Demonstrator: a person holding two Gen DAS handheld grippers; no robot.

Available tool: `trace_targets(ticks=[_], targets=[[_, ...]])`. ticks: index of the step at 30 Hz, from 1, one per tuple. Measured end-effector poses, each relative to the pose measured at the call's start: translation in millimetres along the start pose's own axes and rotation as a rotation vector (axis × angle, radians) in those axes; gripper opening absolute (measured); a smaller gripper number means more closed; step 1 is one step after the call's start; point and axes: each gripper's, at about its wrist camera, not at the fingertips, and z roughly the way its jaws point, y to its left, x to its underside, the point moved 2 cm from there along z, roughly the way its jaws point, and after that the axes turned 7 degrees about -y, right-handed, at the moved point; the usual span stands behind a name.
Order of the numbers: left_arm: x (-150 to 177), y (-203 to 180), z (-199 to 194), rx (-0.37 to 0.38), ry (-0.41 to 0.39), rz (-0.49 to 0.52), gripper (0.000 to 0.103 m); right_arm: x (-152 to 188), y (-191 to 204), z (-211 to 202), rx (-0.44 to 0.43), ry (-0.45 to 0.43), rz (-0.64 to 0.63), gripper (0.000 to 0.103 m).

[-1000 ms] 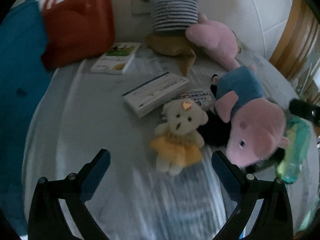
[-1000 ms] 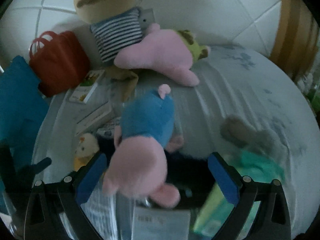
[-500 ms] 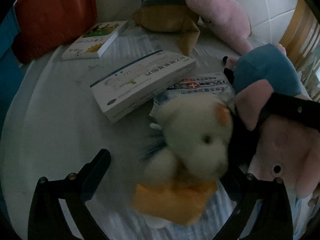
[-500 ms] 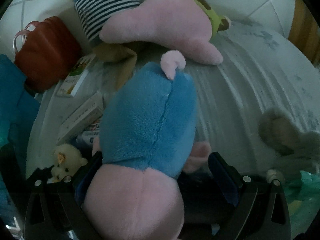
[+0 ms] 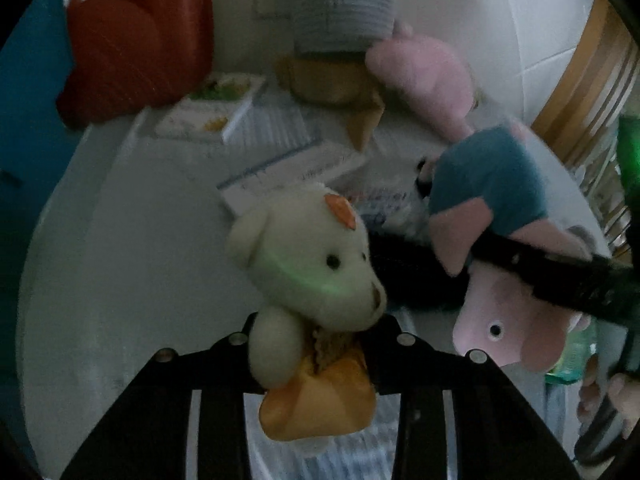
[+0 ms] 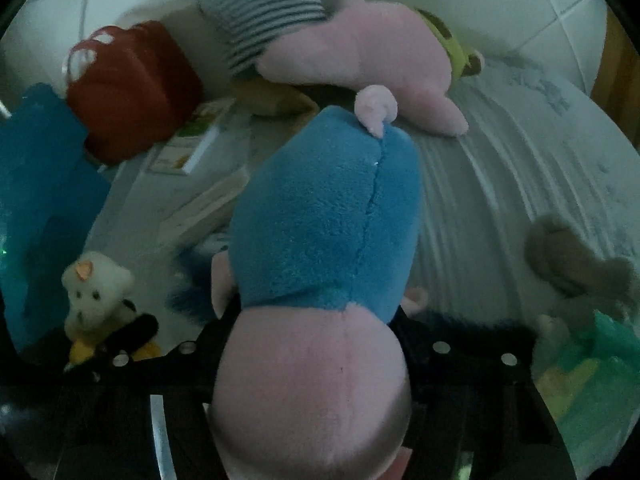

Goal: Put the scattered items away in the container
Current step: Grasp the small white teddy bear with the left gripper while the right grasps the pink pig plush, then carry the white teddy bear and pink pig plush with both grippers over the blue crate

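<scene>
While its two black fingers are pressed in tight against the body of a small cream plush bear in an orange skirt [image 5: 310, 280], the left tool [image 5: 316, 344] grasps that toy at the torso, with the bear's head rising just above and ahead of the fingertips and the skirt bulging out below them. In the right wrist view the same bear [image 6: 98, 292] shows far off to the left, with the dark left tool [image 6: 120, 338] clamped across its lower half.

The right tool [image 6: 316, 320] is clenched on a pink plush pig in a blue shirt [image 6: 324, 240]: the fingers close in at the seam where the blue body meets the pink head, the head filling the space nearest the camera and the blue back and curled pink tail stretching away ahead. From the left wrist view this pig [image 5: 516, 252] hangs to the right of the left tool, with the right tool [image 5: 560, 276] crossing it as a black bar.

Ahead of the left tool, on the pale striped bed sheet [image 5: 120, 240], lie a white flat carton with blue print [image 5: 296, 176] and, farther on, a white and green booklet [image 5: 212, 114]. Beyond those, to the left, a red soft bag with handles [image 5: 136, 40] leans by a blue fabric mass [image 5: 28, 120]. A large plush in a striped shirt [image 6: 264, 12] and a big pink plush [image 6: 360, 48] rest against the white padded headboard [image 6: 500, 4]. To the right of the right tool sits a grey plush toy [image 6: 576, 260] beside a green packet [image 6: 580, 364].
</scene>
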Motion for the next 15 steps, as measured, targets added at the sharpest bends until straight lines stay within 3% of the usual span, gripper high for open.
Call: trace_targets(ticks=[9,15], targets=[[-2,-1,-117,-0.005,-0.155,-0.013,0.033,7,46,-103,-0.055,-0.138,-0.062,0.065],[19,19,-201,-0.03,-0.266,-0.013,0.033,27,95,-172,-0.078,-0.236,-0.145,0.065]])
